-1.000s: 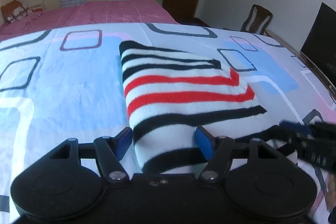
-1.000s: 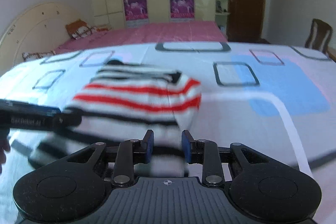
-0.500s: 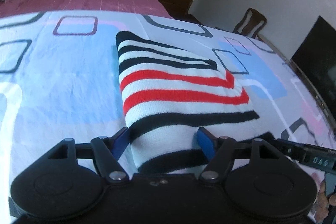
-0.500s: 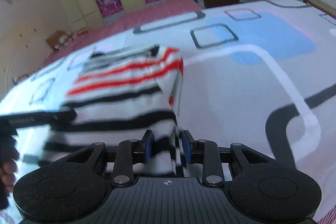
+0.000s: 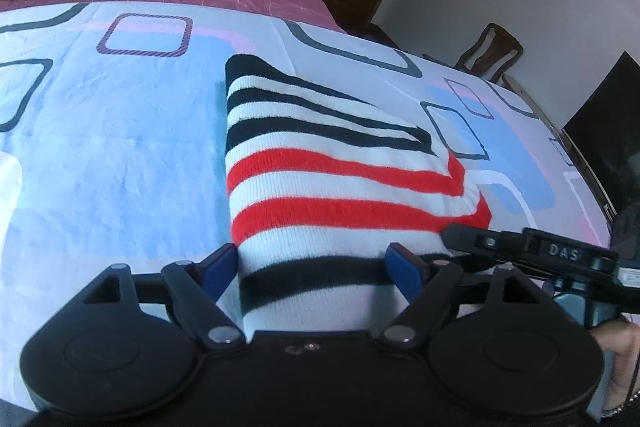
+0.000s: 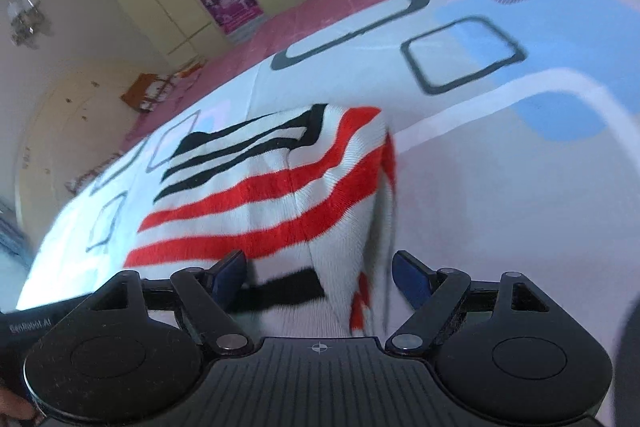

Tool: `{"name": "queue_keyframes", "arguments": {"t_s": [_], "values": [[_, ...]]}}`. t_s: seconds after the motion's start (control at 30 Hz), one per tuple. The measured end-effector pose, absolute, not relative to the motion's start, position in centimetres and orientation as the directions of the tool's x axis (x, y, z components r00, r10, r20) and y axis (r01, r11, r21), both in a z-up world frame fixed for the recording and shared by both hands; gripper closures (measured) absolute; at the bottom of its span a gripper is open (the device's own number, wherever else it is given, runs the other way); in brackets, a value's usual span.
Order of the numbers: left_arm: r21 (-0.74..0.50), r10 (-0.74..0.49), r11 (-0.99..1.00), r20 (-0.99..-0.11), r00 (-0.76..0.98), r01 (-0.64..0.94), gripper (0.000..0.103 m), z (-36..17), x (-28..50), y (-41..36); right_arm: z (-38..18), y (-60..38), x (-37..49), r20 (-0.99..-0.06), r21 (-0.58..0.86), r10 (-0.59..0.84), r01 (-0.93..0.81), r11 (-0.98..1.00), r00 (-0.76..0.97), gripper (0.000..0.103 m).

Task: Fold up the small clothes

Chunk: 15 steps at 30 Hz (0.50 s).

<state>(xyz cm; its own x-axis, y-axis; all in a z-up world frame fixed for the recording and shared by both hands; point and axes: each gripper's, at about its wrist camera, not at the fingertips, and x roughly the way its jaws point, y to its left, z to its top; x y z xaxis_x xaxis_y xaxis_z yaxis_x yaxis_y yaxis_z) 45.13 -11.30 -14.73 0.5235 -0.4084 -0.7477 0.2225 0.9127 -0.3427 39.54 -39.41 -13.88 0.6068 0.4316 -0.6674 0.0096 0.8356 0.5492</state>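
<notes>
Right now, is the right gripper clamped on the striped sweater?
No, the right gripper stands open, its blue pads apart either side of the striped sweater.

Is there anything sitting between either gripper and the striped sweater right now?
Nothing visible. The striped sweater lies on the patterned bedsheet and already reaches between the open jaws of the left gripper and the right gripper, with no other object in between.
</notes>
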Motion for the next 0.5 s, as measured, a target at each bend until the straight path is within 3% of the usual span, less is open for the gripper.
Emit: {"name": "queue_keyframes", "arguments": {"t_s": [0.1, 0.33, 0.43, 0.5], "values": [[-0.365, -0.419, 0.907, -0.744, 0.520, 0.209, 0.024, -15.1, 45.4, -11.3, -14.5, -39.8, 40.1, -0.637, 0.583, 0.457, -0.001, 0.813, 0.621, 0.024], [-0.355, -0.404, 0.914, -0.744, 0.533, 0.197, 0.032, -14.6, 45.2, -11.8, -14.3, -40.5, 40.0, -0.642, 0.611, 0.488, 0.010, 0.792, 0.591, 0.053], [-0.337, -0.390, 0.920, -0.740, 0.547, 0.199, 0.045, -14.0, 45.1, -12.1, -14.2, -40.5, 39.9, -0.638, 0.616, 0.494, 0.006, 0.788, 0.591, 0.065], [-0.333, -0.385, 0.922, -0.734, 0.560, 0.198, 0.058, -13.5, 44.9, -12.0, -13.6, -39.9, 39.7, -0.636, 0.601, 0.480, -0.002, 0.799, 0.604, 0.067]]}}
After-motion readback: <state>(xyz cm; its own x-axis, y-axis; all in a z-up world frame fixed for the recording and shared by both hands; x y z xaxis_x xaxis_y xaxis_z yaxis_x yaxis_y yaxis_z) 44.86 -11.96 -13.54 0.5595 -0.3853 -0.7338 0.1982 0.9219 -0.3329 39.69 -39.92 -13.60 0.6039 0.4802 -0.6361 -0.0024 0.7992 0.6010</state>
